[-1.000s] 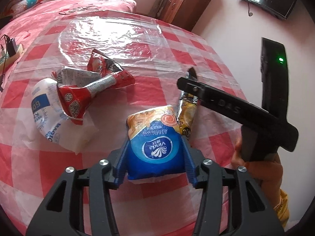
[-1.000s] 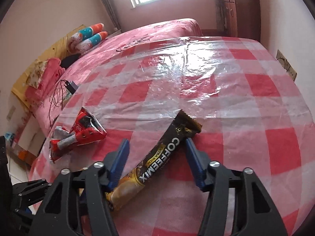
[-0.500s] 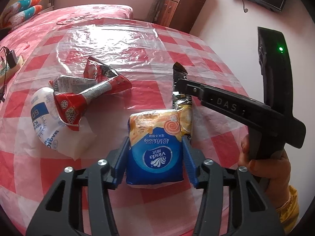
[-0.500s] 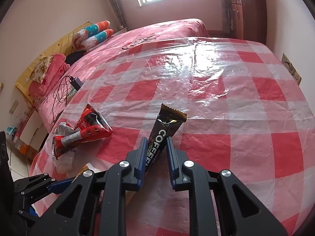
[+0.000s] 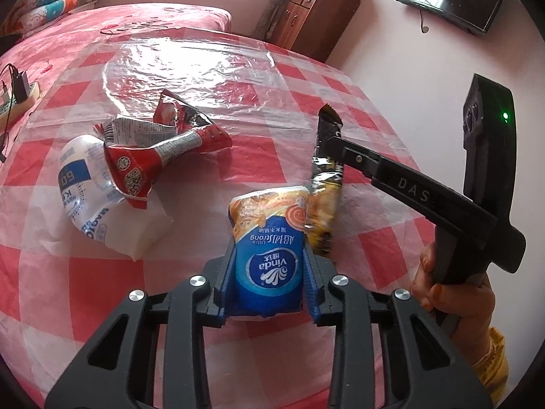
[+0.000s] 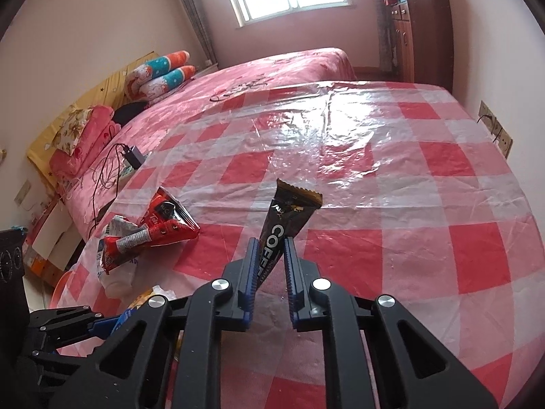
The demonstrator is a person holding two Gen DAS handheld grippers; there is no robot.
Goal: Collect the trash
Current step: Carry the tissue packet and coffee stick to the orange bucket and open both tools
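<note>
My left gripper [image 5: 269, 255] is shut on a blue and orange tissue pack [image 5: 265, 218], which lies on the red-checked tablecloth [image 5: 238, 78]. Just to its right a dark coffee sachet [image 5: 325, 184] stands tilted up off the cloth. In the right wrist view the jaws of my right gripper [image 6: 270, 243] are closing on that coffee sachet [image 6: 289, 211], and the pads press its lower half. Crumpled red wrappers [image 5: 163, 150] lie to the left on a white plastic bag [image 5: 88, 197]; the right wrist view shows these red wrappers [image 6: 153, 231] too.
A person's hand [image 5: 442, 289] grips the right tool's handle. A power strip with a charger [image 6: 131, 156] lies on the pink bed [image 6: 272, 68] beyond the table. A wooden cabinet [image 5: 313, 24] stands at the back. A wall socket [image 6: 494, 129] is by the table's right edge.
Both grippers have closed: the left onto the tissue pack, the right onto the coffee sachet. The sachet has swung from lying slanted to pointing up and away.
</note>
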